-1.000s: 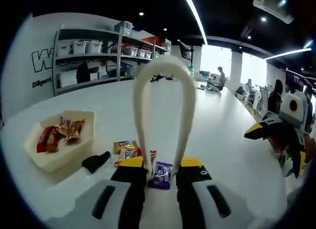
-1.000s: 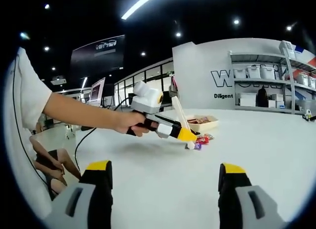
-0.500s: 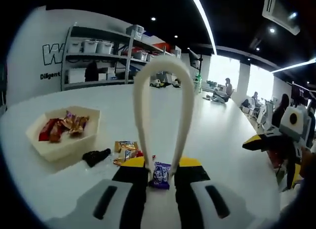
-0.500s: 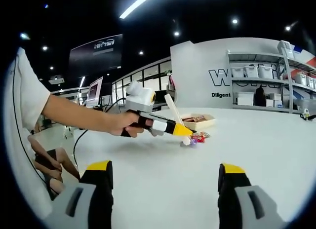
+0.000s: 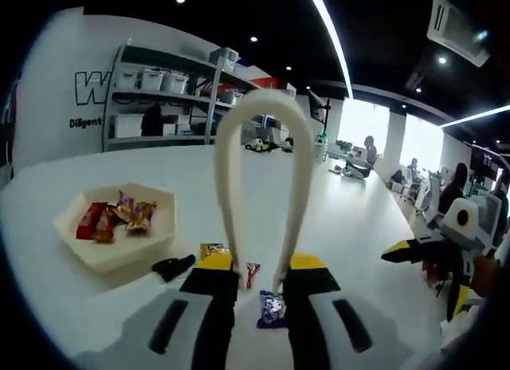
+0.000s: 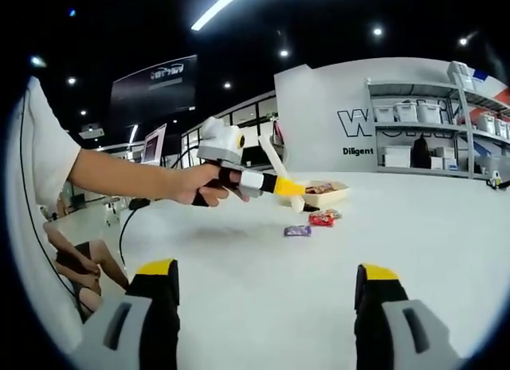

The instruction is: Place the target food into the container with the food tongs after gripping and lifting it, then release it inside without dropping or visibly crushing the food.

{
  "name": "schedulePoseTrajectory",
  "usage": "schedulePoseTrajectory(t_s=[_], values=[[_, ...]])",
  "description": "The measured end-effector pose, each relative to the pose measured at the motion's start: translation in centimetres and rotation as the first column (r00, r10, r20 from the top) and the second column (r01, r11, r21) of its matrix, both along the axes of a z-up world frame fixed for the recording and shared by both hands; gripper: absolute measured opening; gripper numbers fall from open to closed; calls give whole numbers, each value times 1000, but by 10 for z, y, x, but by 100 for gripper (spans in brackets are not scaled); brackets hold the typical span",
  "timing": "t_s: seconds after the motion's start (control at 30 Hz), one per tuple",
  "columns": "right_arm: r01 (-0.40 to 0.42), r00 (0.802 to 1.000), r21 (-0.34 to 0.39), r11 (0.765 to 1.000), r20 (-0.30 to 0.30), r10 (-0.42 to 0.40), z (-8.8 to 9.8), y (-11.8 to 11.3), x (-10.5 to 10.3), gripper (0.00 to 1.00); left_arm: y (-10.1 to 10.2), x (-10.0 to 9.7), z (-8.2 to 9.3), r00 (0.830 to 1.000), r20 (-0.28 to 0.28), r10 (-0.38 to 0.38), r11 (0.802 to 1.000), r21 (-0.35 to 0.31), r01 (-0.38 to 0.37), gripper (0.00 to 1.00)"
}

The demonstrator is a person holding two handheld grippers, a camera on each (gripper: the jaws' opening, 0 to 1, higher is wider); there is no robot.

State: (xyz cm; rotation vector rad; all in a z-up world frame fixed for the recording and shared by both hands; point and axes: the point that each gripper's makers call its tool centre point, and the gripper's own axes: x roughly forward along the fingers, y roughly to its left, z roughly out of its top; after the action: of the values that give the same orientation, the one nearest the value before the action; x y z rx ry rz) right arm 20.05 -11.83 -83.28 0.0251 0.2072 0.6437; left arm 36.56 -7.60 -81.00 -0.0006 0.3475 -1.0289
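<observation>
A: Where does the left gripper view look from?
B: Just above the tabletop (image 5: 358, 226), close, facing the shelves.
A: The right gripper view?
B: Farther back, across the same tabletop; both share the container (image 5: 119, 230), candies and shelves.

Person: white short sleeve (image 6: 48, 159); hand-held gripper (image 6: 283, 186) white w/ yellow tips.

My left tongs (image 5: 259, 278) have their jaws closed in on a white looped utensil that rises between them. In the right gripper view my bare forearm (image 6: 119, 177) reaches across from the left, my hand (image 6: 195, 186) wrapped round the left tool's handle, held level above the counter (image 6: 263, 282). My right tongs (image 6: 263, 286) hang with their jaws wide apart, nothing between them.
</observation>
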Motion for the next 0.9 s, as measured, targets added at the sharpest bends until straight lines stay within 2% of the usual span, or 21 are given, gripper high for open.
schedulePoseTrajectory(t_s=[0.13,0.2,0.27,0.33,0.37,0.47,0.53,0.63,0.9], values=[[5,1000,3,1000,1,-5,1,-3,-1,90,-4,-4,-7,999,39,-13,999,49,11,24],[6,1000,2,1000,3,-6,2,-4,-3,90,-2,-3,-10,1000,22,1,999,44,-2,25],[10,1000,0,1000,3,-10,2,-5,-3,90,0,-3,-10,999,29,28,999,35,-29,25],[10,1000,2,1000,2,-10,2,-6,-3,90,-2,-8,-14,999,25,21,998,53,-23,26],[9,1000,1,1000,1,-9,2,-6,-3,90,-3,-9,-15,999,47,22,998,62,-25,26],[7,1000,-5,1000,6,-7,3,-4,-4,90,-2,-11,-21,999,37,26,996,80,-29,26],[4,1000,-2,1000,8,-4,5,-4,-5,90,-3,-12,-22,999,37,27,997,70,-30,27],[7,1000,-7,1000,11,-7,5,-5,-6,90,-5,-14,-29,998,52,24,994,102,-29,27],[12,1000,-15,1000,10,-12,5,-7,-9,89,-3,-12,-30,997,62,40,995,89,-46,24]])
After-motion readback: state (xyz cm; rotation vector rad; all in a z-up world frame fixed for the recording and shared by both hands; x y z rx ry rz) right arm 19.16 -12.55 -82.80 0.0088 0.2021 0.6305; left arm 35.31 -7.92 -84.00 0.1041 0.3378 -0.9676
